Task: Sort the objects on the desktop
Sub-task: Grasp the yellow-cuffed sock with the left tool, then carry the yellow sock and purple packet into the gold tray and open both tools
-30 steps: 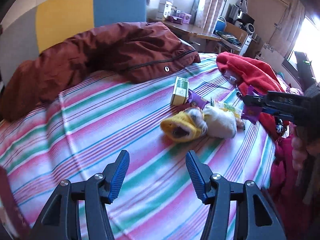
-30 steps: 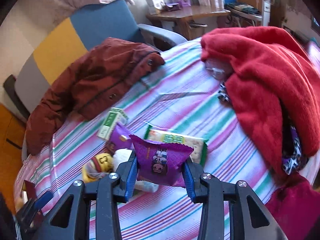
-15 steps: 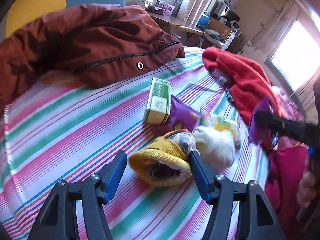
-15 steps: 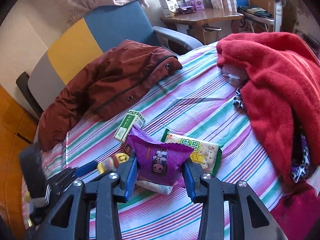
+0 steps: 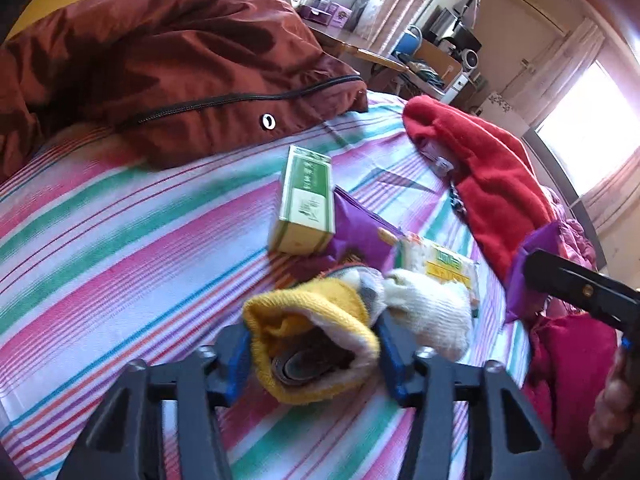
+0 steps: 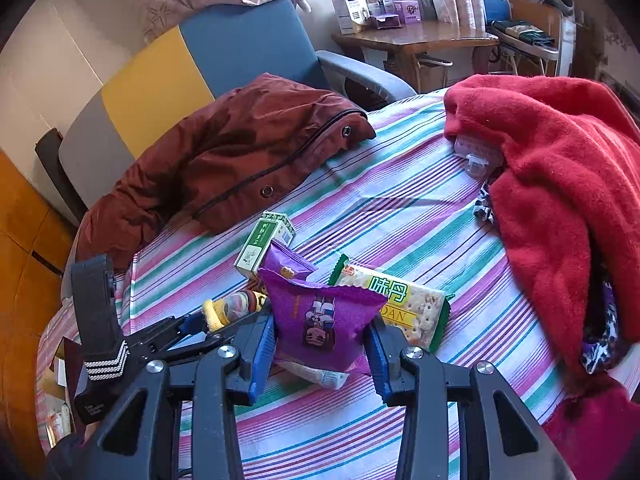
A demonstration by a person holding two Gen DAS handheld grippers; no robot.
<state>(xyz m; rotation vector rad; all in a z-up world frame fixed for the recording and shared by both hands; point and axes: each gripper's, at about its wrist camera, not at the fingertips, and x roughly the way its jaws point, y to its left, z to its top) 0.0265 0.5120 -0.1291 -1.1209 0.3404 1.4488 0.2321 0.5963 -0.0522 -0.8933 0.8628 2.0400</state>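
A yellow sock [image 5: 316, 336] lies on the striped cloth [image 5: 120, 240] with a white sock [image 5: 436, 312] beside it. My left gripper [image 5: 314, 356] is open, its blue pads on either side of the yellow sock's cuff. A green box [image 5: 306, 200] [image 6: 264, 244], a second purple packet [image 5: 356, 232] and a cracker pack [image 6: 400, 304] lie just behind. My right gripper [image 6: 320, 344] is shut on a purple snack packet [image 6: 320, 316] and holds it above the pile. It shows at the right edge of the left wrist view [image 5: 576, 288].
A brown jacket [image 5: 180, 68] covers the far left of the cloth. A red fleece [image 6: 560, 184] is heaped on the right over a clear plastic item [image 6: 476, 152]. A blue and yellow chair [image 6: 192, 68] and a wooden desk [image 6: 420, 36] stand behind.
My left gripper has moved forward until its pads flank the yellow sock. My right gripper has kept the purple packet and drawn back a little.
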